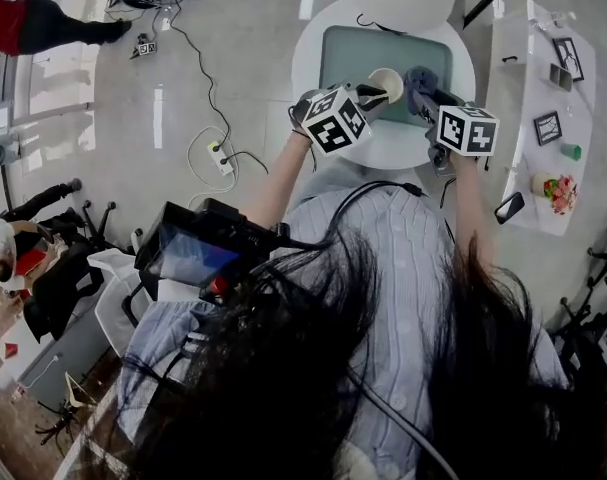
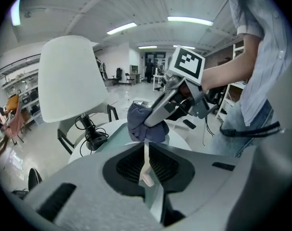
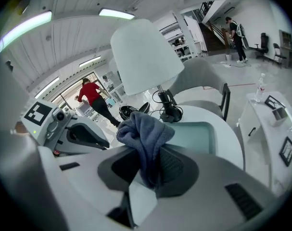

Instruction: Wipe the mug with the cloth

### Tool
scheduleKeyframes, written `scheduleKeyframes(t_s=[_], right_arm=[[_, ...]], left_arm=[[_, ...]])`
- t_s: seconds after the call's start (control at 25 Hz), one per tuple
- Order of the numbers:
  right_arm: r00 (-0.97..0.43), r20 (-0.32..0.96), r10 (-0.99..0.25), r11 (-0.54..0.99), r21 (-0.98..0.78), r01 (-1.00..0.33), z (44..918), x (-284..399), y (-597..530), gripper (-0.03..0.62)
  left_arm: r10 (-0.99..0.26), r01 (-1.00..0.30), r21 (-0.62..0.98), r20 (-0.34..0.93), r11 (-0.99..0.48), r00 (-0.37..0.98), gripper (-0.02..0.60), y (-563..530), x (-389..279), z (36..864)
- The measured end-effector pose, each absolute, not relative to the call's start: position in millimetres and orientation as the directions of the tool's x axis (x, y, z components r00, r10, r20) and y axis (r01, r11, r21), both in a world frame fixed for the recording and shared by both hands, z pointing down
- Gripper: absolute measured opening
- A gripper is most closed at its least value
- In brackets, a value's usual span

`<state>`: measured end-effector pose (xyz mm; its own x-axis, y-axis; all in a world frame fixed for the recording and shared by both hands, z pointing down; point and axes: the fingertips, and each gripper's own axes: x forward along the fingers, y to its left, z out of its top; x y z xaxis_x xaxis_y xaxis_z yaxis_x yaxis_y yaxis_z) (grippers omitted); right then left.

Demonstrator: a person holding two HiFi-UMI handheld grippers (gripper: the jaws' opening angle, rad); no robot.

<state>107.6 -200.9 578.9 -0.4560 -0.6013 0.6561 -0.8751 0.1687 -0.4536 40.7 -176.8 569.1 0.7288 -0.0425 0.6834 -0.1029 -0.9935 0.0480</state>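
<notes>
Both forearms (image 1: 283,183) reach fwd over round table (image 1: 308,53), tips nearly meeting. L gripper (image 1: 371,98) pinched shut on mug (image 1: 389,85), thin cream edge. R gripper (image 1: 428,96) clamps cloth (image 1: 417,78), bunched, just beside mug.

Above the round white surface (image 1: 403,150) with its pale green mat (image 1: 345,60), the left gripper (image 1: 375,96) holds a cream mug (image 1: 388,84); the right gripper (image 1: 426,96) carries a blue-grey cloth (image 1: 419,78) just beside it.

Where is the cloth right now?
The cloth is clamped in the right gripper, top centre of the head view, just right of the mug in the left gripper.
</notes>
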Motion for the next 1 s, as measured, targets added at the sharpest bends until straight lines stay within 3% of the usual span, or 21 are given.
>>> scheduleKeyframes(t_s=[0.52, 0.76, 1.0], right_arm=[[-0.367, 0.628, -0.686, 0.059, -0.454, -0.889, 552, 83, -150, 0.095], [-0.342, 0.648, -0.68, 0.022, -0.448, -0.894, 552, 80, -118, 0.095], [-0.381, 0.621, -0.685, 0.085, -0.451, -0.889, 540, 89, -112, 0.095]], left_arm=[[-0.136, -0.311, 0.174, 0.632, -0.934, 0.763, 0.04, -166, 14, 563], [-0.137, -0.323, 0.188, 0.632, -0.928, 0.763, 0.038, -143, 8, 554], [-0.158, -0.338, 0.182, 0.622, -0.923, 0.767, 0.038, -129, 20, 549]])
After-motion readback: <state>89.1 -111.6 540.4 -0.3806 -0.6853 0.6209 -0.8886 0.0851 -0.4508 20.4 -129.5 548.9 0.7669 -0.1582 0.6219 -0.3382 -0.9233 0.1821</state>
